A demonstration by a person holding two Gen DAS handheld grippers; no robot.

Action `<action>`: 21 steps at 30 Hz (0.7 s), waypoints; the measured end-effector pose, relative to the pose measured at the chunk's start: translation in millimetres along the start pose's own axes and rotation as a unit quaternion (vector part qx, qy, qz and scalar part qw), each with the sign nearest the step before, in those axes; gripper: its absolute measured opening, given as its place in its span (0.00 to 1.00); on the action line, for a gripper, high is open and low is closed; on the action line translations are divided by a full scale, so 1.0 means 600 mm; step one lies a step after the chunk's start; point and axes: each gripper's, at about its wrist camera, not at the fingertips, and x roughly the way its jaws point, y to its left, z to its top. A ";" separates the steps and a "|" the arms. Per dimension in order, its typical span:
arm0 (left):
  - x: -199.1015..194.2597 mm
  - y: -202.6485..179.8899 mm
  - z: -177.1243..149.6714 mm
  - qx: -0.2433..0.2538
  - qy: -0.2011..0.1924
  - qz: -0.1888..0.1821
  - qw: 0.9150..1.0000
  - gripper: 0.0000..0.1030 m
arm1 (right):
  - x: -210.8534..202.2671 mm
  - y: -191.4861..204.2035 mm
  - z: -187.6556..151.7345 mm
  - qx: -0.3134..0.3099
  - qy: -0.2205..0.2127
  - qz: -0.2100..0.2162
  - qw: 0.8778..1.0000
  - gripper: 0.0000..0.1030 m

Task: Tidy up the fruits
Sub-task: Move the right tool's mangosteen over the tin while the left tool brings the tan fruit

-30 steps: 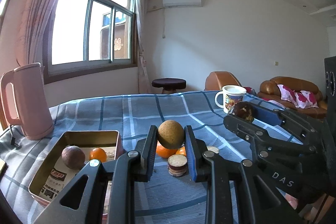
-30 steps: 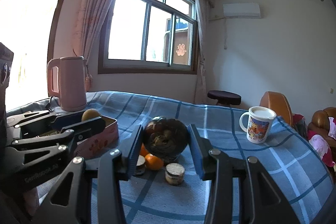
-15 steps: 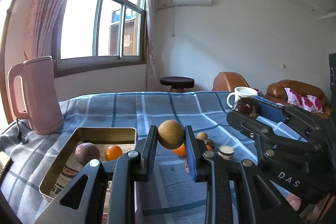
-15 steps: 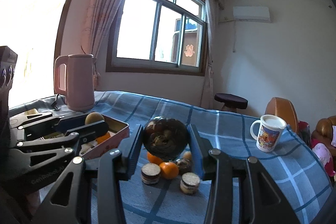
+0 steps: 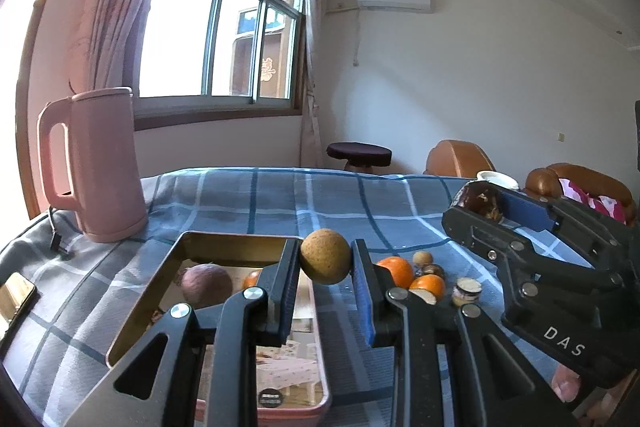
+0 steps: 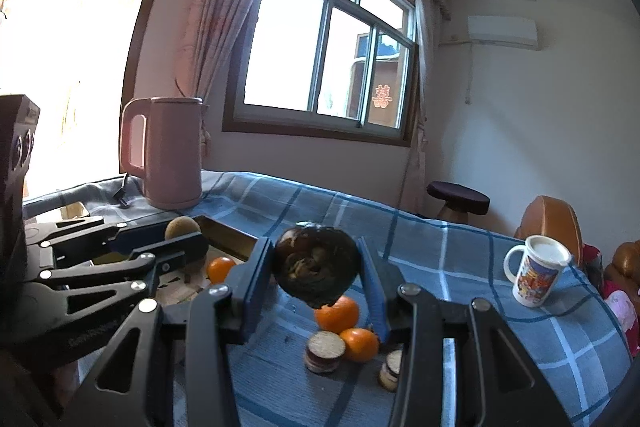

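Observation:
My left gripper (image 5: pixel 326 263) is shut on a small round tan fruit (image 5: pixel 325 255), held in the air over the right rim of a pink tin box (image 5: pixel 236 239). Inside the box lie a purple fruit (image 5: pixel 206 284) and an orange (image 5: pixel 252 279). My right gripper (image 6: pixel 316 277) is shut on a dark brown, wrinkled fruit (image 6: pixel 316 273), raised above the pile on the cloth. That pile holds two oranges (image 6: pixel 338 313), small brown fruits (image 5: pixel 423 259) and short round jars (image 6: pixel 324 346). Each gripper shows in the other's view: the right gripper (image 5: pixel 480 203), the left gripper (image 6: pixel 184 231).
A pink kettle (image 5: pixel 94 163) stands at the table's far left, its cord trailing on the blue plaid cloth (image 5: pixel 320 195). A printed mug (image 6: pixel 538 275) stands at the right. A phone (image 5: pixel 14 297) lies near the left edge. A stool and brown armchairs stand behind.
Both grippers have shifted left with their fruits still held. The tin box now sits closer under the left gripper, and the loose pile has slid rightward in both views.

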 end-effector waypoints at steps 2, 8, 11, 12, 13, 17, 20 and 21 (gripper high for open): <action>0.001 0.009 0.000 -0.003 0.003 0.004 1.000 0.26 | 0.006 0.007 0.004 -0.003 0.002 0.005 1.000 0.45; 0.000 0.042 0.000 -0.017 0.008 0.021 1.000 0.26 | 0.021 0.032 0.015 -0.014 0.004 0.017 1.000 0.45; -0.002 0.057 0.002 -0.024 0.009 0.029 0.999 0.26 | 0.028 0.042 0.019 -0.020 0.006 0.023 1.000 0.45; -0.002 0.061 0.003 -0.026 0.010 0.032 0.999 0.26 | 0.031 0.047 0.020 -0.023 0.007 0.025 0.999 0.45; -0.001 0.065 0.003 -0.028 0.011 0.034 0.999 0.26 | 0.033 0.050 0.021 -0.024 0.008 0.026 0.999 0.45; 0.002 0.078 0.002 -0.031 0.017 0.043 0.998 0.26 | 0.046 0.060 0.023 -0.030 0.012 0.032 0.999 0.45; 0.006 0.089 0.000 -0.034 0.023 0.047 0.998 0.26 | 0.054 0.067 0.026 -0.034 0.014 0.035 0.999 0.45; 0.007 0.092 0.000 -0.035 0.025 0.049 0.998 0.26 | 0.056 0.068 0.028 -0.034 0.014 0.036 0.999 0.45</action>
